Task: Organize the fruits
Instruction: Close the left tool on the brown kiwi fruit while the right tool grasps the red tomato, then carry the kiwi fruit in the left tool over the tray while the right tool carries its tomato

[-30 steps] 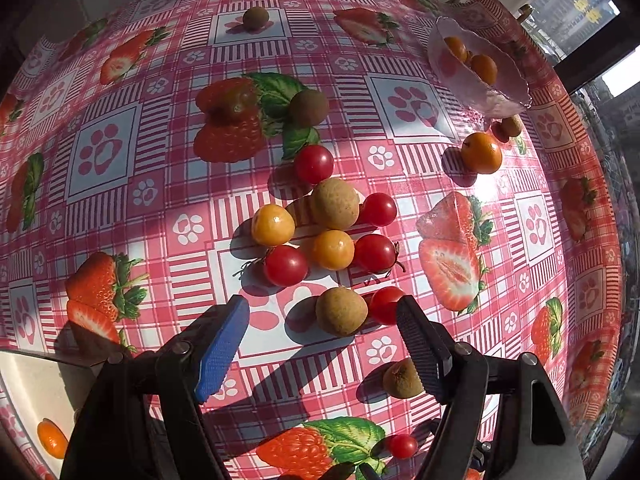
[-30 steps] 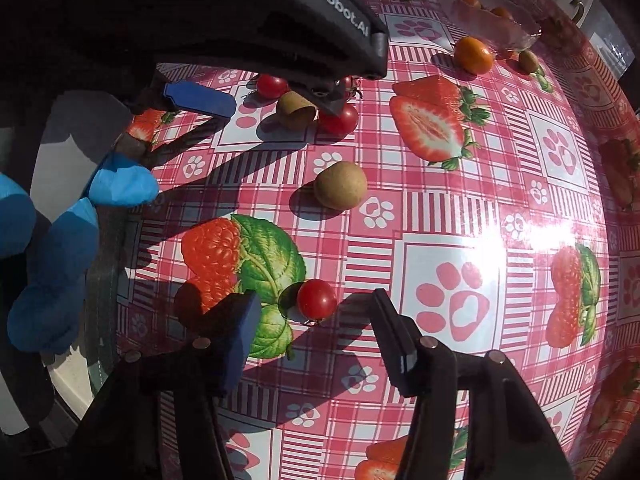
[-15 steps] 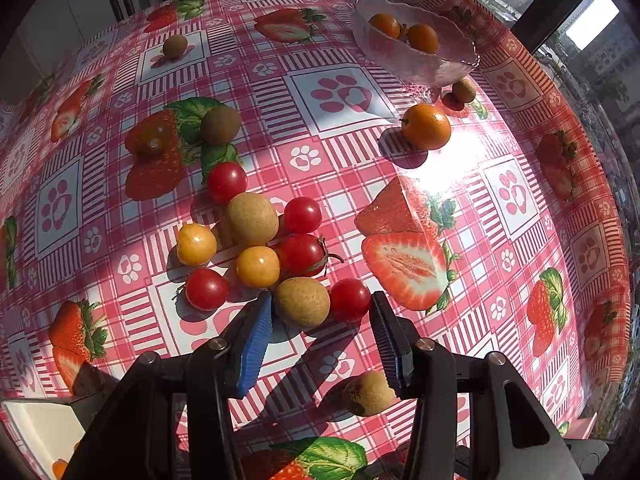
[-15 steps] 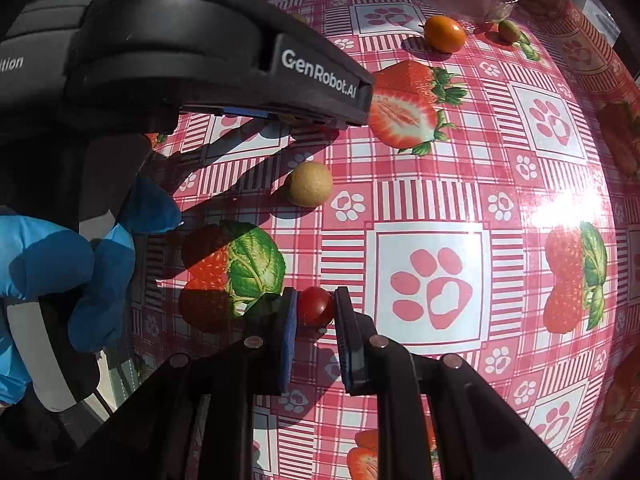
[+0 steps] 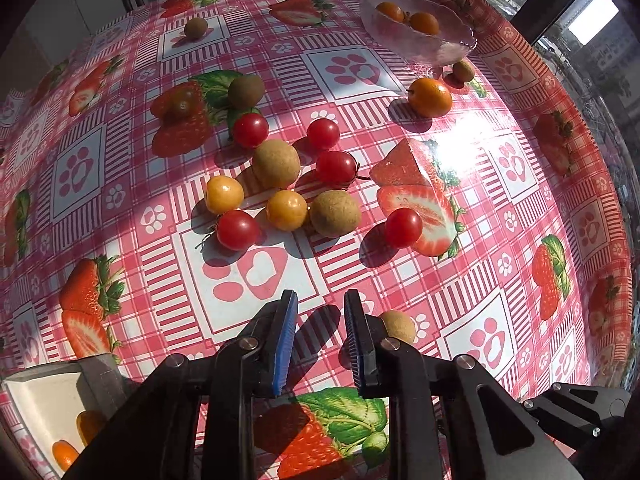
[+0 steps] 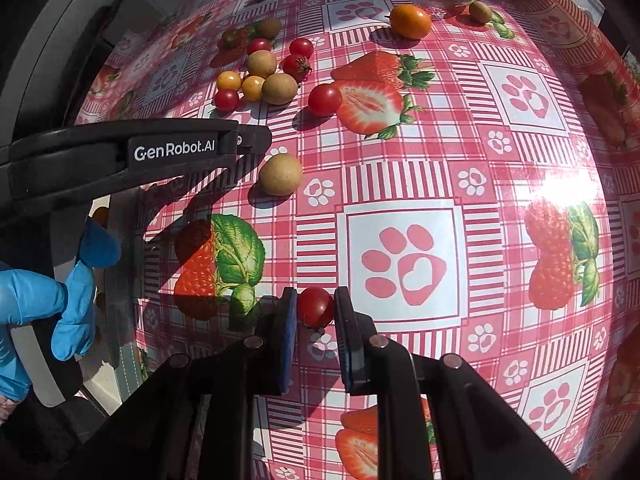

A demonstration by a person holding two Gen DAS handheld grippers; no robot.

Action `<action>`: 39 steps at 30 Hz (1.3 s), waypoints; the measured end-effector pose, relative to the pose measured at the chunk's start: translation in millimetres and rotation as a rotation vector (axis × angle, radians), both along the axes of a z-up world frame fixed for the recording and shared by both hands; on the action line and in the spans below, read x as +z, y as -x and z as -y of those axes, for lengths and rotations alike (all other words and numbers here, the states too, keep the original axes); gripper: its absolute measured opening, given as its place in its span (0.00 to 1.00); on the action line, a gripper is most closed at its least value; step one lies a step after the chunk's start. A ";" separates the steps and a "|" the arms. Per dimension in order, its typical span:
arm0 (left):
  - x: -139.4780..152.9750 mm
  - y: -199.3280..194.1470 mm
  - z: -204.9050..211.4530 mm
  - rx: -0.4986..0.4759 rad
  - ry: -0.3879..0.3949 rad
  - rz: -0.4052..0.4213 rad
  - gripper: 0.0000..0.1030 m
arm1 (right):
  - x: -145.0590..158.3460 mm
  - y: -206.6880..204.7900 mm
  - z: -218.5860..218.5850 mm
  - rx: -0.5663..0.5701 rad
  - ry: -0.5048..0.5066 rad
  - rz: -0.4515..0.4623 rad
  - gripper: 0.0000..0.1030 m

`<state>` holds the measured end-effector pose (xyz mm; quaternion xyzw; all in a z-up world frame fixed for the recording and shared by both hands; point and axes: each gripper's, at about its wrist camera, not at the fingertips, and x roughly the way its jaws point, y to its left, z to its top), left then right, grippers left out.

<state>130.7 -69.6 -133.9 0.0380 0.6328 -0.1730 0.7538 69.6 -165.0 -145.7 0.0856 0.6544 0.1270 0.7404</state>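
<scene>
Tomato is sitting pinched in my right gripper for sorting, maybe just off the tablecloth; my left gripper is squeezing together on nothing.

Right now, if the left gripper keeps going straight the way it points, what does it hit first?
Probably just the bare tablecloth: nothing sits between the left gripper's shut jaws, and the brown longan lies just right of them. Depth is uncertain.

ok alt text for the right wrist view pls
The right claw is shut on a red cherry tomato above a red checked tablecloth printed with strawberries and paw prints. More small fruit lies beyond, and a blue-gloved hand holds the other claw at left.
</scene>
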 end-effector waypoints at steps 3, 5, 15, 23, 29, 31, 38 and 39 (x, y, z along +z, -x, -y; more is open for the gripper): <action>2.4 7.0 -3.4 0.018 0.021 -0.014 0.24 | 1.3 4.5 5.1 -0.004 0.000 -0.001 0.20; 8.8 12.3 -6.7 0.032 0.039 -0.008 0.32 | 1.4 5.9 7.9 -0.006 0.001 0.000 0.20; 18.2 31.7 23.8 -0.050 0.025 0.038 0.80 | 19.6 41.4 9.3 -0.022 0.020 -0.008 0.20; -1.1 46.9 45.6 -0.116 -0.051 0.027 0.35 | 20.3 53.5 30.2 -0.063 0.032 -0.017 0.20; 2.0 51.6 27.6 -0.066 0.015 -0.021 0.25 | 26.9 59.5 43.8 -0.101 0.013 -0.018 0.20; 6.2 56.9 14.3 -0.037 0.037 -0.033 0.25 | 30.4 60.7 46.3 -0.109 0.010 -0.018 0.20; 32.1 78.2 -14.3 -0.009 0.074 -0.019 0.25 | 40.9 62.5 44.6 -0.094 0.010 -0.012 0.20; 37.5 82.5 -20.6 -0.006 0.080 -0.017 0.25 | 43.2 63.5 44.6 -0.092 0.008 -0.012 0.20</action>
